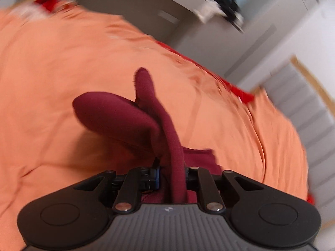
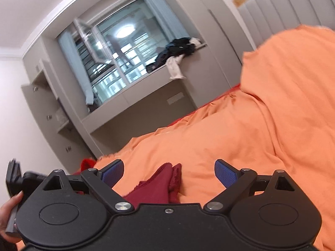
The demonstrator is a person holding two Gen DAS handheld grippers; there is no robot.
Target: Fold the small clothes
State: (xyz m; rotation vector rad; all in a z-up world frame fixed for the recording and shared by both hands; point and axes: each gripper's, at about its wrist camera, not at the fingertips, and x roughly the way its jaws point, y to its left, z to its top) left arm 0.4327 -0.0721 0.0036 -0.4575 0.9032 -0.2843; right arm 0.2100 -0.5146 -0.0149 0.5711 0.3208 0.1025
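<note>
In the left wrist view, the left hand-held gripper [image 1: 170, 174] has its jaws drawn narrow and pinched on a dark maroon knit garment [image 1: 125, 119]. The cloth passes between the fingers at the lower middle of the frame and stands up from them toward the centre, one part as a narrow ridge with a rounded tip, another as a broad rounded lobe to its left. More of the same maroon cloth shows just right of the jaws, low in the frame. Behind it, an orange bedspread [image 1: 62, 73] fills most of the picture, blurred, with a strip of red fabric [image 1: 236, 87] along its far edge toward the upper right.

In the right wrist view, the right hand-held gripper [image 2: 169, 172] stands wide, its blue-padded fingers [image 2: 225, 172] well apart and touching nothing. The maroon garment [image 2: 159, 186] lies on the orange bedspread [image 2: 251, 136] at the lower middle of the frame, between the two fingers but clear of both pads, a pointed fold aimed up the picture. At the lower left edge a person's hand [image 2: 10, 213] grips a dark handle. In the upper left stands a window [image 2: 108, 58] set in grey cabinetry, and a heap of dark and white clothes [image 2: 178, 52] sits on its ledge.
</note>
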